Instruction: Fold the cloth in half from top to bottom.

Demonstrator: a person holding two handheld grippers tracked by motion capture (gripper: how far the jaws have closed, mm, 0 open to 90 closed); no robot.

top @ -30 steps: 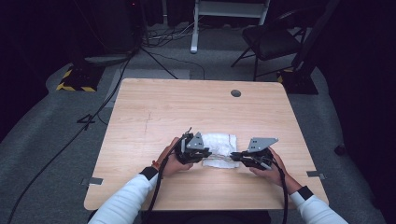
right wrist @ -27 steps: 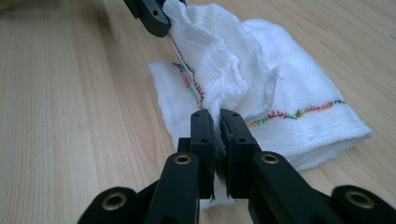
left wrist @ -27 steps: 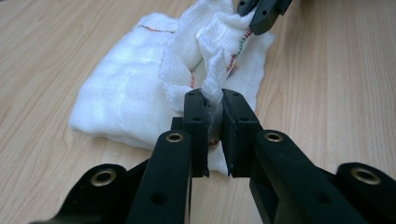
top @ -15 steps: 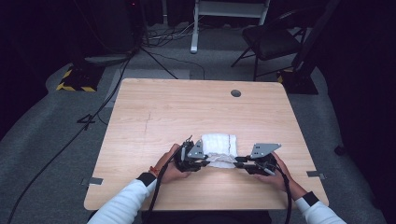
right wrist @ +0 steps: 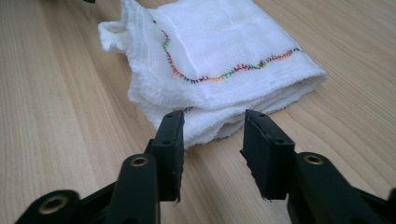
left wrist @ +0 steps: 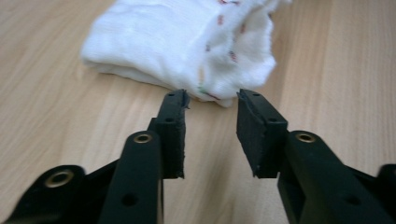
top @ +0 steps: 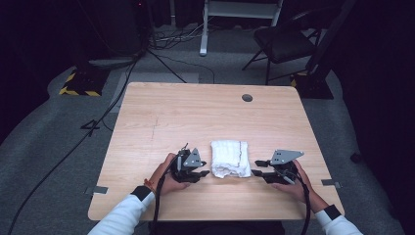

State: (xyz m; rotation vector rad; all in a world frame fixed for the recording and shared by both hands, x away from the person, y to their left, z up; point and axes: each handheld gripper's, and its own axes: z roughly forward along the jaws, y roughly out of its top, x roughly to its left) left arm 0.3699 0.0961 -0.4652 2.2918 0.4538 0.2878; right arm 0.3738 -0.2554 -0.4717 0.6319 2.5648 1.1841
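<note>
Cloth: I see a folded white cloth (top: 230, 158) lying flat on the wooden counter (top: 205, 117), near the front edge, between my two grippers. It has a wavy line of colored stitches on it.
Left gripper: My left gripper (top: 201, 173) sits low on the counter, just beside the cloth's left side.
Left fingers: In the left gripper view my fingers (left wrist: 172, 133) are apart with a gap between them. They hold nothing. The tips are just in front of the cloth's edge.
Right gripper: My right gripper (top: 256, 174) sits just beside the cloth's right side.
Right fingers: In the right gripper view my fingers (right wrist: 169, 151) are apart too, and hold nothing. They point at the cloth's thick folded edge.
Hands: One hand (top: 165, 177) holds each gripper.
</note>
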